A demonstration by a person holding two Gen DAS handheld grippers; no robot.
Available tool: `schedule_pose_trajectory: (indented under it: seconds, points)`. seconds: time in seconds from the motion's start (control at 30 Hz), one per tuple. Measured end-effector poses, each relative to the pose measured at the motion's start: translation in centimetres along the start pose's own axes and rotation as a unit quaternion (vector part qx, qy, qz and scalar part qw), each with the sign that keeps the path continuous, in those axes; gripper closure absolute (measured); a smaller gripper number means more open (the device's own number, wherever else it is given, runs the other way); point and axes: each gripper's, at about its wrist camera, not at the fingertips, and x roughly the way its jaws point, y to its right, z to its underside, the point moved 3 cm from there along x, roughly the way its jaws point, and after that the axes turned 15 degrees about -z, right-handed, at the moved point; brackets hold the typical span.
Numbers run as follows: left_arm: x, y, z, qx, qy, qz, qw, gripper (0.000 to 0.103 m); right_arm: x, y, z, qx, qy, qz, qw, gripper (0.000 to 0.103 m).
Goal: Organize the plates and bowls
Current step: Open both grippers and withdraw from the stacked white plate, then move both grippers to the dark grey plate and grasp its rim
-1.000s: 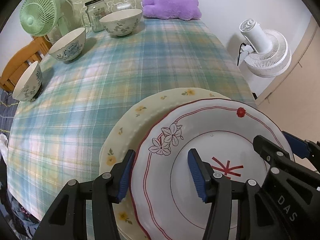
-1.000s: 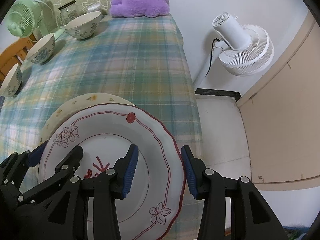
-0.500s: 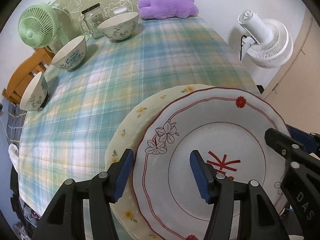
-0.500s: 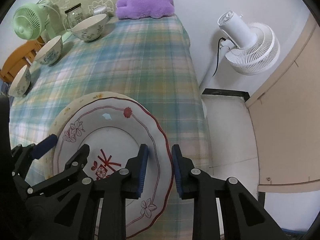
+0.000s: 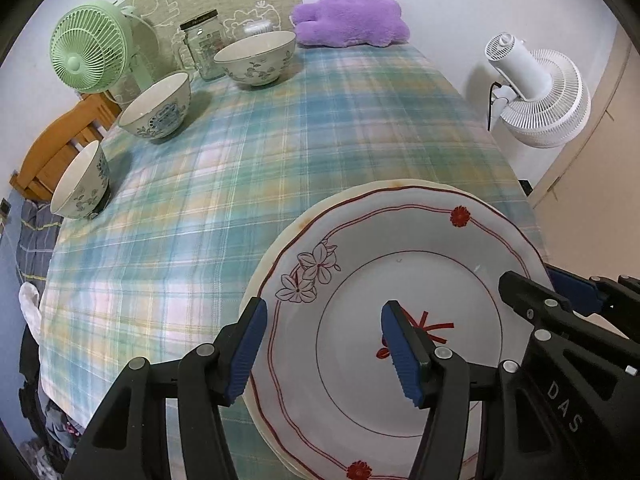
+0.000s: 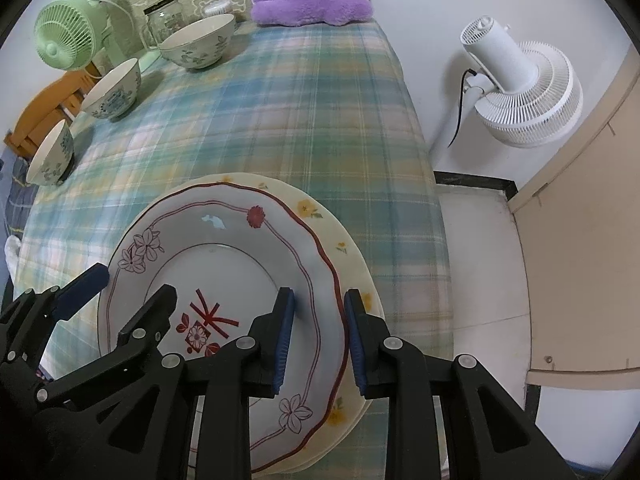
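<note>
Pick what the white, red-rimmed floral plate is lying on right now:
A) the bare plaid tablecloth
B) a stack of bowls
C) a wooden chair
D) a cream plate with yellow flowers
D: the white, red-rimmed floral plate sits on the cream plate with yellow flowers, whose rim shows around it.

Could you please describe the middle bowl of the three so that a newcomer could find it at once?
Start at the green fan at the far left corner of the plaid tablecloth. Three bowls run along the left edge; the middle bowl stands just below the fan. Unlike its neighbours with scattered grey-green sprigs, it bears a blue medallion on its side.
</note>
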Motion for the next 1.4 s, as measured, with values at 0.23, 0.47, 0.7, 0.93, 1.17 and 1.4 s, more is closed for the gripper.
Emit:
schedule_pose_trajectory:
  seconds: [0.23, 0.47, 0.7, 0.93, 1.17, 1.4]
  points:
    - [-0.3, -0.3, -0.1, -0.005, 0.006, 0.010, 0.9999, 0.037, -0.3, 0.2, -0.1, 0.006, 0.007, 0.009, 1.000, 0.072]
    - [-1.0, -1.8, -0.2, -0.017, 0.011, 0.027, 0.9994, 0.020, -1.2, -0.9, -0.7, 0.008, 0.042, -0.011, 0.999, 0.029]
    - [-1.2, -4.8, -1.1, -0.034, 0.028, 0.043, 0.9981, 0.016, -1.9, -4.1, -1.6, -0.012, 0.065, -0.018, 0.998, 0.029]
    - [-0.7, -9.2, -1.9, -0.030, 0.045, 0.048, 0.9974, 0.016, -2.3, -8.3, -2.2, 0.000, 0.088, -0.011, 0.996, 0.029]
    - [0.2, -14.7, -2.7, -0.027, 0.055, 0.061, 0.9962, 0.016, -2.1, -13.9, -3.6, 0.007, 0.100, 0.013, 0.995, 0.029]
    - [1.9, -20.2, -3.5, -0.023, 0.069, 0.061, 0.9955, 0.017, -0.9, -19.8, -5.0, 0.016, 0.113, 0.027, 0.993, 0.029]
